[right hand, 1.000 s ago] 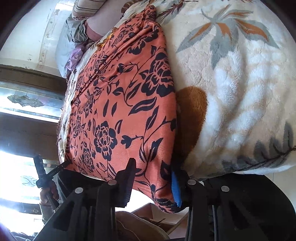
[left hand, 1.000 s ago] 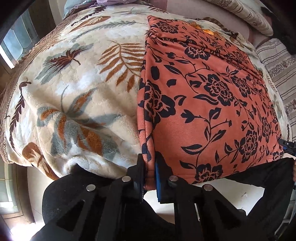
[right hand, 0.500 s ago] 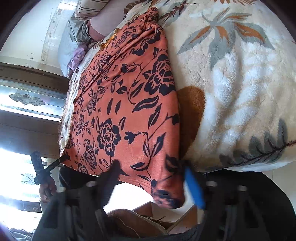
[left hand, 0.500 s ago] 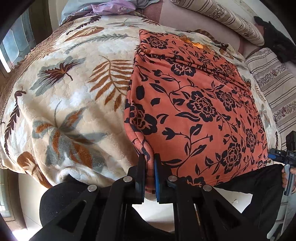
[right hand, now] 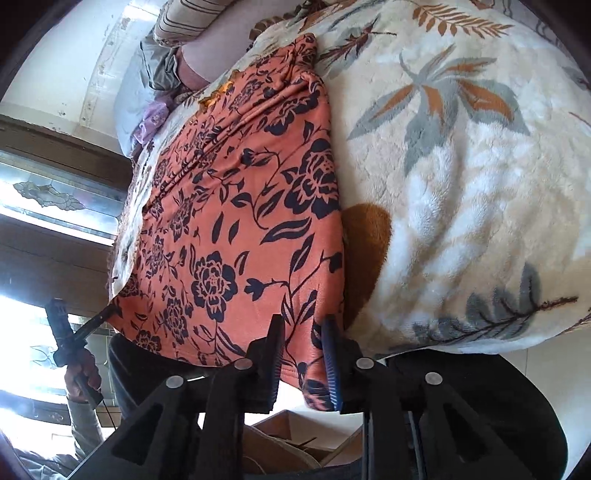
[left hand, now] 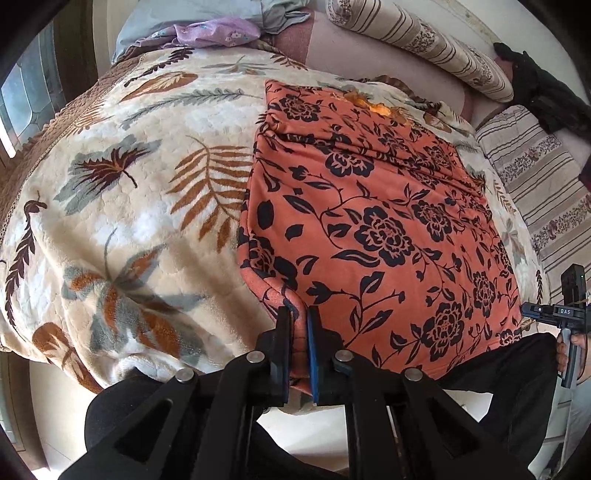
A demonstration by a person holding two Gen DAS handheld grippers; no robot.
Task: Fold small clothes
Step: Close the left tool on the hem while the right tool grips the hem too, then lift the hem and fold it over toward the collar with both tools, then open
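Observation:
An orange garment with black flowers [left hand: 369, 221] lies spread flat on a leaf-patterned blanket [left hand: 129, 184]. My left gripper [left hand: 299, 314] is shut on its near left corner, and the hem is pinched into a small ridge between the pads. In the right wrist view the same garment [right hand: 229, 221] reaches down to my right gripper [right hand: 303, 332]. Its jaws are closing, and the near right corner fills the gap between them, with the hem hanging below. Each gripper also shows small at the other view's edge: the right gripper [left hand: 532, 314] and the left gripper [right hand: 107, 312].
The blanket [right hand: 461, 184] covers a bed whose near edge drops off just under both grippers. Striped pillows [left hand: 424, 40] and a lilac cloth [left hand: 214, 33] lie at the far end. A person's dark trousers [left hand: 491, 373] stand against the bed edge. A window [right hand: 55, 192] is at the left.
My left gripper lifted a little with the corner, so more of the bed's far end shows. The right jaws spread wide half a second ago and have come back in on the corner.

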